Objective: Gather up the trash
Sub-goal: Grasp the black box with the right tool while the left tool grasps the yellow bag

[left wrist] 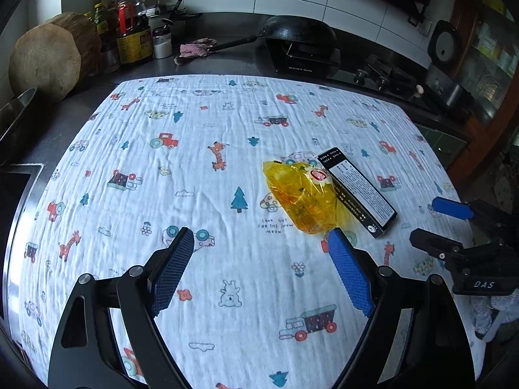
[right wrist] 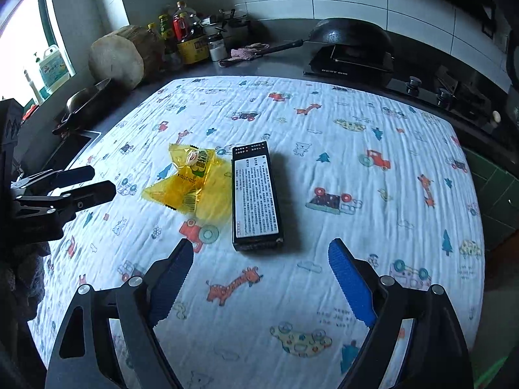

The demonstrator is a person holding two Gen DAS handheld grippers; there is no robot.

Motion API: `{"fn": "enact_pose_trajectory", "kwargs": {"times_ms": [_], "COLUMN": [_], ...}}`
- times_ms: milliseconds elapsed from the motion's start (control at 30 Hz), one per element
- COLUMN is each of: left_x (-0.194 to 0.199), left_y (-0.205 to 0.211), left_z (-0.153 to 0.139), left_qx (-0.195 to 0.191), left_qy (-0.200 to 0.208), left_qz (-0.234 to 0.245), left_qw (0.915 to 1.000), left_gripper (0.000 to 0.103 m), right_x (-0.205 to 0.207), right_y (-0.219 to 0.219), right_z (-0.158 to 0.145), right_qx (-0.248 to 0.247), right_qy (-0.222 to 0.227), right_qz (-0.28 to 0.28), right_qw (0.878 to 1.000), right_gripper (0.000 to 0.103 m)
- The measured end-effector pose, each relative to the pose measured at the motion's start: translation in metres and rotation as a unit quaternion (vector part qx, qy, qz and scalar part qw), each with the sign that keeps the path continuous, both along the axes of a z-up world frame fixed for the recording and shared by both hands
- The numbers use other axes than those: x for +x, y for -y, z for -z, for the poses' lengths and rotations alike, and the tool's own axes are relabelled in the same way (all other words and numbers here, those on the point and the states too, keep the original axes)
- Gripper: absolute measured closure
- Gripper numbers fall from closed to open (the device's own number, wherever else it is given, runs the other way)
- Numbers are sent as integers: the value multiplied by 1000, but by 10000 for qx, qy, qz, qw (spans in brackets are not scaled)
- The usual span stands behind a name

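Note:
A crumpled yellow plastic wrapper (left wrist: 301, 194) lies on the patterned white cloth (left wrist: 194, 168), touching a long black box (left wrist: 356, 188) with white printed text. In the right wrist view the wrapper (right wrist: 194, 178) lies left of the box (right wrist: 256, 194). My left gripper (left wrist: 261, 243) is open and empty, hovering just short of the wrapper, which sits ahead to the right. My right gripper (right wrist: 261, 253) is open and empty, with the box's near end just ahead between the fingers. Each gripper shows in the other's view: the right one (left wrist: 454, 227) and the left one (right wrist: 84, 181).
Behind the cloth (right wrist: 356, 168) stand a black wok (left wrist: 298, 32) on a burner, oil and sauce bottles (left wrist: 133, 29), a round wooden chopping block (left wrist: 48, 58) and a pink rag (left wrist: 194, 48). A sink edge (left wrist: 22, 175) lies left; stove knobs (right wrist: 415, 84) right.

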State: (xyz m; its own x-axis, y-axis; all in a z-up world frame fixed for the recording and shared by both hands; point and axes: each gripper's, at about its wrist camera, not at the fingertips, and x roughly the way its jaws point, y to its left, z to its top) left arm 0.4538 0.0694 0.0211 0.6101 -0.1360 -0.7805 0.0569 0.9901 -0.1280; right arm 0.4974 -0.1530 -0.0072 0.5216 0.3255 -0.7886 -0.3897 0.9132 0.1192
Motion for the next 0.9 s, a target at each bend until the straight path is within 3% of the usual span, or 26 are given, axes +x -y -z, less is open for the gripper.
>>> {"fn": "enact_pose_trajectory", "kwargs": {"times_ms": [500, 700, 767, 900], "left_x": [27, 37, 42, 51], "left_y": [-18, -11, -8, 0], "left_z": [13, 15, 16, 19], "left_qx": [-232, -329, -343, -306], "left_qy": [-164, -236, -250, -262], "left_qz": [-218, -229, -229, -201], "left_qw": [9994, 9989, 9988, 9990], "left_gripper": [19, 19, 18, 16], "right_x": [59, 61, 58, 48], "right_y": [-37, -40, -38, -24], "right_z": [37, 42, 41, 37], "right_qx": [-57, -188, -220, -195], "right_qy": [-255, -232, -210, -210], "right_qz": [-113, -84, -58, 17], "right_qw": [9996, 9995, 9995, 9996], "right_gripper": [33, 46, 56, 60]}}
